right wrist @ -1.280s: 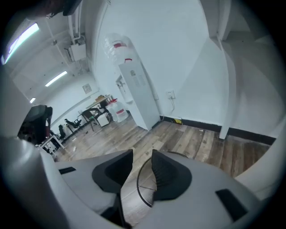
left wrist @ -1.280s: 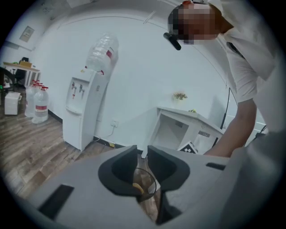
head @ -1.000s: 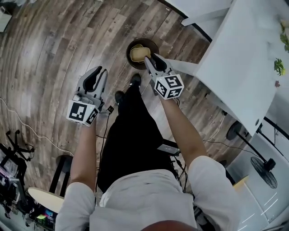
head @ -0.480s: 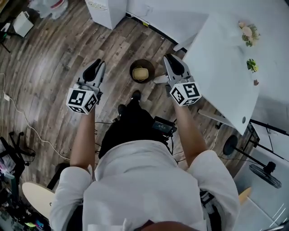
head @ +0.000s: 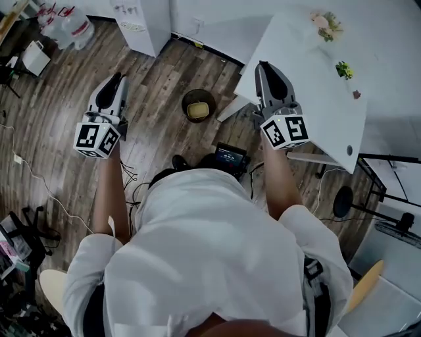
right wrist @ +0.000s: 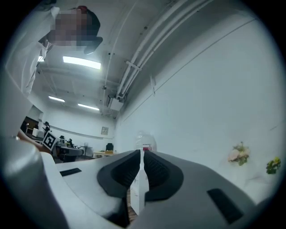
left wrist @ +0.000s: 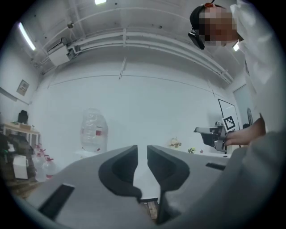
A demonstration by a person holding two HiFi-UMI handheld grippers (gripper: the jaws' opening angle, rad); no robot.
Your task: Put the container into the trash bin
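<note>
The dark round trash bin (head: 185,105) stands on the wooden floor far below, near the white table's corner. The yellowish container (head: 198,110) lies inside it. Both grippers are lifted high, away from the bin. My left gripper (head: 117,79) (left wrist: 142,154) points about level, its jaws a narrow gap apart and empty. My right gripper (head: 265,67) (right wrist: 142,156) is over the table's near edge. Its jaws are closing, almost together, with nothing between them.
The white table (head: 309,85) carries small flowers (head: 327,23) and a green sprig (head: 343,69). Water bottles (head: 72,26) and a white cabinet (head: 148,20) stand at the back left. Cables trail over the floor at left; a fan base (head: 342,201) is at right.
Both grippers rose well above the bin as the person stood up. The right gripper's jaws closed from wide open over the bin; the container stayed in the bin.
</note>
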